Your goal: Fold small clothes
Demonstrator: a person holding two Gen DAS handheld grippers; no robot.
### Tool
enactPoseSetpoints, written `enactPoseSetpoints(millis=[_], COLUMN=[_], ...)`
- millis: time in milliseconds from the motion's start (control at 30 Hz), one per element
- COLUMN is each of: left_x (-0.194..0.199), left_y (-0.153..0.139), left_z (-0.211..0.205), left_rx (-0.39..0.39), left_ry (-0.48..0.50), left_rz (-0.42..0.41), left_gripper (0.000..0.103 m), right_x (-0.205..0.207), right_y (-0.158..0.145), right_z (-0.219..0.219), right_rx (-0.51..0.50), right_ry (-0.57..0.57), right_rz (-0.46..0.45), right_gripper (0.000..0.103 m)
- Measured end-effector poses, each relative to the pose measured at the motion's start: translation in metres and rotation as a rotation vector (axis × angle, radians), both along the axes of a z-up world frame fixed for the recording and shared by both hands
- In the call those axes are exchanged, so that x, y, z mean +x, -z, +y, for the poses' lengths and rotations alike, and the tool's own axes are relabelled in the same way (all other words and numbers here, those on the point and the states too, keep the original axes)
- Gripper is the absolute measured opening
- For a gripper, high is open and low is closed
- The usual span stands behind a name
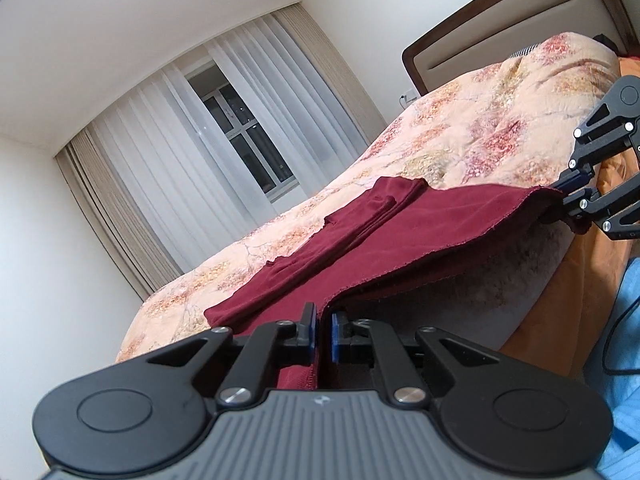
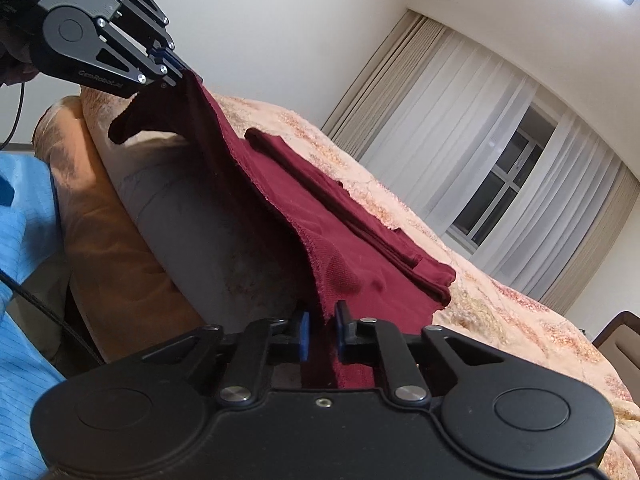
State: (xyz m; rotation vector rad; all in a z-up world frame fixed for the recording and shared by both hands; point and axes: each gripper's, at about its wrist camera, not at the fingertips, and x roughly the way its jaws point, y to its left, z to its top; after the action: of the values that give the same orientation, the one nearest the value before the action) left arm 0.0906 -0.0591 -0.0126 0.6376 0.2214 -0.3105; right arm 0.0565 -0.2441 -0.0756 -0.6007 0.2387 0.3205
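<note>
Maroon garment (image 1: 400, 232) lies on the bed (image 1: 460, 132), near hem lifted off the edge. Looks soft, light knit, will sag and slide; best held at the hem corners, as now. Left claw (image 1: 323, 330) clamped on one corner, right claw (image 2: 322, 330) on the other. "GenRobot.AI" is printed on the left claw's body.

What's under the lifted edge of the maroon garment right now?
Under the maroon garment, the bed's pale side shows below the raised hem. Farther in, it covers the floral bedspread; anything beneath is hidden.
</note>
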Motion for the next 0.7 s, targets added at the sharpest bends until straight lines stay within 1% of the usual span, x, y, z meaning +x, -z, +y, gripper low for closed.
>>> enactPoseSetpoints(millis=[233,367,500,567,700], left_x=[0.021,0.048,0.085,0.107,0.163], left_y=[-0.038,-0.066,-0.093,-0.105,-0.132], left_z=[0.005,0.007,0.007,0.007,0.012], left_rx=[-0.049,-0.09,-0.123,-0.13,-0.156], left_ry=[0.033,0.048,0.059,0.07,0.078], left_rz=[-0.004,-0.002,0.019,0.055,0.194], left_gripper=[0.007,0.006,0.006,0.006,0.006], right_x=[0.008,0.027,0.057,0.076,0.121], right_y=[-0.033,-0.056,-0.081,-0.093,-0.119], right_z=[-0.009,-0.013,-0.016,-0.018,-0.025], right_rx=[0.038,0.05,0.044,0.038,0.023], right_ry=[-0.001,-0.008,-0.01,-0.012,-0.028], right_rz=[-0.074,-0.126,-0.168,-0.178,-0.158], right_gripper=[0.01,0.008,0.008,0.008,0.008])
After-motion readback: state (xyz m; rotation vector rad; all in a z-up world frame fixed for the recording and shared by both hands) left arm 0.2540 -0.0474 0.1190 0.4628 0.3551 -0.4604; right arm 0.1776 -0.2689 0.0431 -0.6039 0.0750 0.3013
